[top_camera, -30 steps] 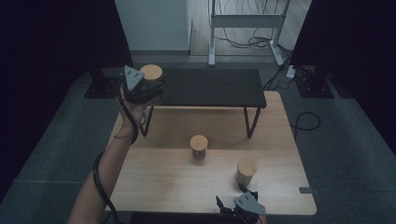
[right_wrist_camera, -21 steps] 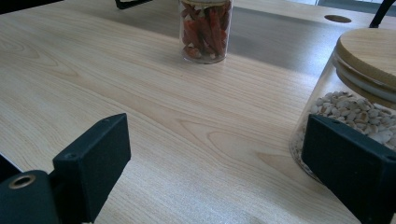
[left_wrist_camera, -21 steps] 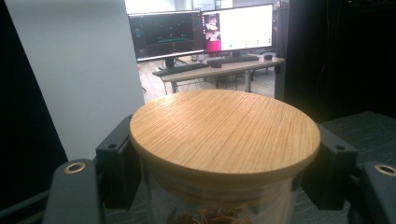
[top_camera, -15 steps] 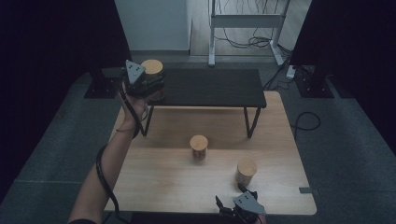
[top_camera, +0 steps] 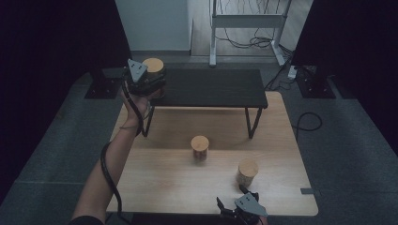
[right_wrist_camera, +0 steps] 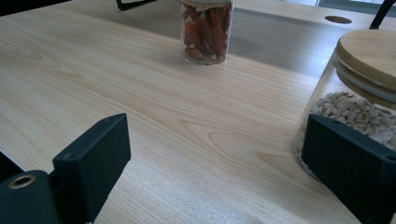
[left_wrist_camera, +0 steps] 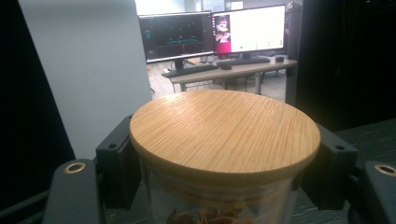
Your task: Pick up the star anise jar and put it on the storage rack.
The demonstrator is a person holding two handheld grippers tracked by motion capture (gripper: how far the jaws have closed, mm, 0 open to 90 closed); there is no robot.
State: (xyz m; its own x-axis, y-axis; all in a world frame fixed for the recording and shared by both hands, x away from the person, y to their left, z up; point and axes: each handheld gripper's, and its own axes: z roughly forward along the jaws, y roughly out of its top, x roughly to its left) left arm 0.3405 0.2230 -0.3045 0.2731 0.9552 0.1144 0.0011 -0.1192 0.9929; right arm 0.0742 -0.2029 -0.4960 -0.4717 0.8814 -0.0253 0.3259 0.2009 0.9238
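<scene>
while left gripper (top_camera: 149, 80) pinches jar (left_wrist_camera: 224, 140) over black shelf (top_camera: 211, 86) far left, next: lower, release; right gripper (top_camera: 237, 206) spread, idle.

Black grippers (top_camera: 145, 84), grey three-cornered plates.

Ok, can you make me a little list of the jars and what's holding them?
held jar: glass jar with wooden lid, clamped in the left hand-held gripper at the black shelf's left end
middle jar: red pieces inside, standing on the wooden table
right jar: pale nuts, standing free
right hand-held gripper: open, empty
</scene>
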